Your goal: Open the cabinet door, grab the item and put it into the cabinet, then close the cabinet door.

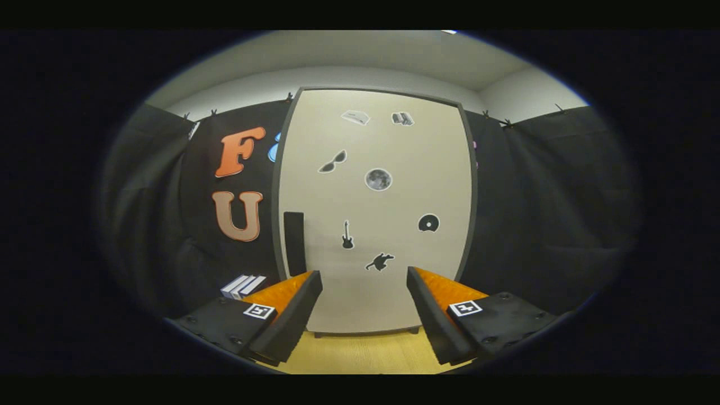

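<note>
A tall cream cabinet (pixel 374 214) with a dark frame stands straight ahead on a yellow wooden floor. Its door is closed and carries several small stickers. A dark vertical handle (pixel 295 243) sits at the door's left edge, just above my left finger. My gripper (pixel 364 278) is open, its fingers spread wide in front of the door's lower part, with nothing between them. A small stack of white and blue flat items (pixel 243 286) lies low to the left of the cabinet, just beyond my left finger.
Black cloth walls close in on both sides of the cabinet. The yellow floor (pixel 360 351) runs from the cabinet's base toward me, between the fingers. A pale room wall and ceiling show above the cloth.
</note>
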Motion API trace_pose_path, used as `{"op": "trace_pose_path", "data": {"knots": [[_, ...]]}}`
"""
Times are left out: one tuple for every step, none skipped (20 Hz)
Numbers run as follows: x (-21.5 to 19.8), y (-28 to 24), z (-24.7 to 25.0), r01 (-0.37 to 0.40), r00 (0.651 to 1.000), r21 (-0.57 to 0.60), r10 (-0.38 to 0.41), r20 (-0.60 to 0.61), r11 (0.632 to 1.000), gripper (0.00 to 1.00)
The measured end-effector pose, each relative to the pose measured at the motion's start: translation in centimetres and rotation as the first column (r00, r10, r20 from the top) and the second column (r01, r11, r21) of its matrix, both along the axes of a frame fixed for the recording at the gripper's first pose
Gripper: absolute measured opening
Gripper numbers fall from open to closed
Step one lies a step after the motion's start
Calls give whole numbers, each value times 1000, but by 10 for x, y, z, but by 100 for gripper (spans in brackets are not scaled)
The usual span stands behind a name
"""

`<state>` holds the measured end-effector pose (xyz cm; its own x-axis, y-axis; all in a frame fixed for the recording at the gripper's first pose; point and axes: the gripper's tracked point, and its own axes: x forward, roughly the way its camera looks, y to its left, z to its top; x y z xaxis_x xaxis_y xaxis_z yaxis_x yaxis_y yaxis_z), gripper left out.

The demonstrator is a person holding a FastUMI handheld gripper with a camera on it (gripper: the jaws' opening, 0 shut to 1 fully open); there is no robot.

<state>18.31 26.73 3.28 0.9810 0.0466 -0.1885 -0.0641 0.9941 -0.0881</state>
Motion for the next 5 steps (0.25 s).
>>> {"op": "trace_pose_path", "data": {"knots": [[-5, -1, 4, -1, 1000, -5, 1, 6, 1000, 97], [-9, -2, 6, -1, 1000, -9, 2, 11, 1000, 97], [-13, -3, 8, -1, 1000, -10, 1, 15, 1000, 97], [-16, -3, 9, 0, 1000, -9, 1, 16, 1000, 97], [-18, -5, 8, 4, 1000, -8, -4, 18, 1000, 97]]}}
